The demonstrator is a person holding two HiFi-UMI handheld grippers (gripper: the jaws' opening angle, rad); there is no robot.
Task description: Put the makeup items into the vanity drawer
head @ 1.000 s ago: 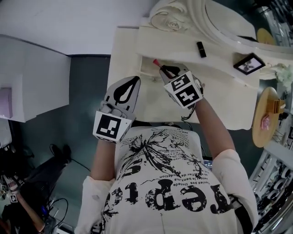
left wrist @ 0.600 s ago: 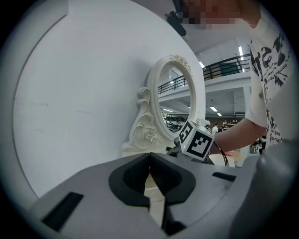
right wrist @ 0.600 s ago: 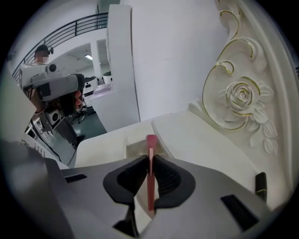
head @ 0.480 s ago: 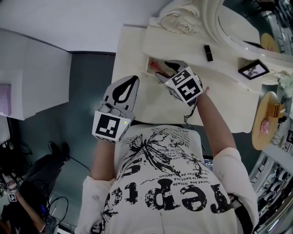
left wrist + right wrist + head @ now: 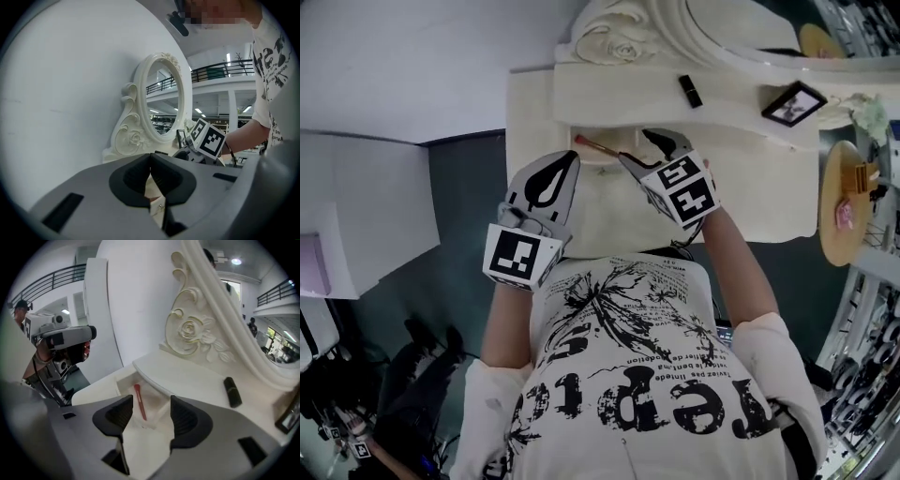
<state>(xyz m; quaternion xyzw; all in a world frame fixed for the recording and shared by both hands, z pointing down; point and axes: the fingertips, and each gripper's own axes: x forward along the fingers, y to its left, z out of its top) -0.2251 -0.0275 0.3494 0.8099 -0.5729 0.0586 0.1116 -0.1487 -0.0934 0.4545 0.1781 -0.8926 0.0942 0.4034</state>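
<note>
Your right gripper (image 5: pixel 147 411) jaws are opening, empty; the red makeup stick (image 5: pixel 139 401) lies ahead in the drawer (image 5: pixel 157 397). Withdraw straight. Left gripper (image 5: pixel 150 174) jaws closed, empty.

Mirror (image 5: pixel 750 28) cut by top edge; framed photo (image 5: pixel 793 103) right of mirror too small; drawer (image 5: pixel 602 157) below mirror partly hidden.

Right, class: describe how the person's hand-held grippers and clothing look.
The left hand-held gripper and right hand-held gripper match: grey shells, black jaw pads, each with a white cube of black square markers. The person wears a white, black-printed top with pale sleeves.
</note>
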